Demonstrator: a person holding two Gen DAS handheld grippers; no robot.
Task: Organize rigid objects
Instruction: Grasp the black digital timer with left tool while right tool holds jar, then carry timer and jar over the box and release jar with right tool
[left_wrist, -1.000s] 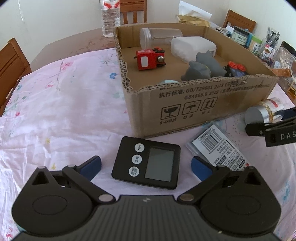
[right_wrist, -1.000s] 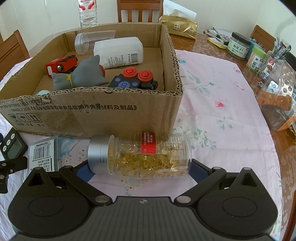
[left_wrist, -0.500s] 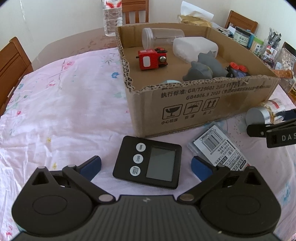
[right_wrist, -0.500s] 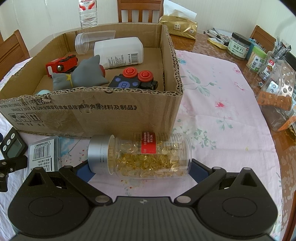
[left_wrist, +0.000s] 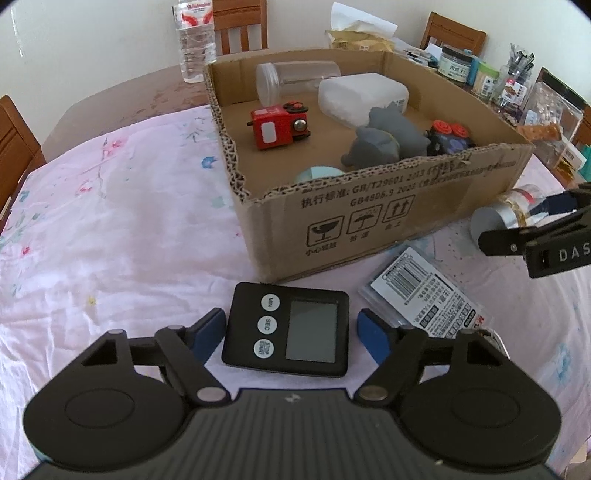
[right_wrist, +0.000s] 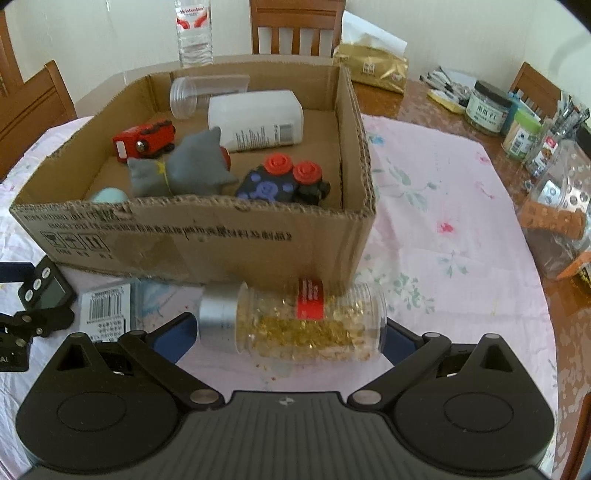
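A black digital timer lies on the pink cloth between the blue pads of my left gripper, whose jaws have narrowed close to its sides. A clear jar of golden capsules with a silver lid lies on its side between the pads of my right gripper; the pads sit at its two ends. The jar appears lifted off the cloth. The cardboard box just behind holds a red toy, grey toys, a white bottle and a clear jar. The timer also shows in the right wrist view.
A flat barcode packet lies on the cloth between timer and jar. A water bottle stands behind the box. Jars and containers crowd the table's right side. Wooden chairs ring the table.
My left gripper's jaws have closed in around the timer. My right gripper has closed on the jar and raised it, with the view rising and the capsules shifting.
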